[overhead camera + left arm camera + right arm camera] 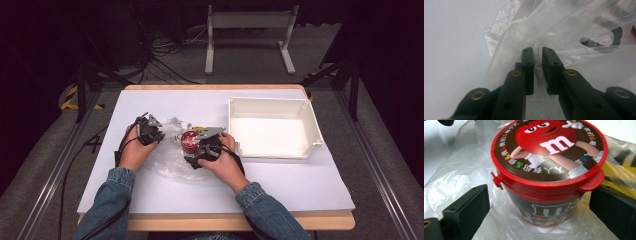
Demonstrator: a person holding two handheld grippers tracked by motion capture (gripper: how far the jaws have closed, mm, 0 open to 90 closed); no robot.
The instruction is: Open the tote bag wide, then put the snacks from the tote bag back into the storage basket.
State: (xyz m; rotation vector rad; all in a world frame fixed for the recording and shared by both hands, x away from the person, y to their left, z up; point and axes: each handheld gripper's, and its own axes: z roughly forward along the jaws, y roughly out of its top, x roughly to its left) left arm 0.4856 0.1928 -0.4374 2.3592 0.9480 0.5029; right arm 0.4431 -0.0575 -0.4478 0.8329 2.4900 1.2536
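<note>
Plastic bag [509,37]: thin, limp, slippery; left gripper [537,53] pinches edge fold. Candy tub [549,170]: rigid, smooth; right gripper [536,207] jaws flank it, contact unclear.

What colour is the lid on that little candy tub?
The lid is red-rimmed, with a brown top bearing a red cartoon candy character; the right gripper view shows it best.
</note>
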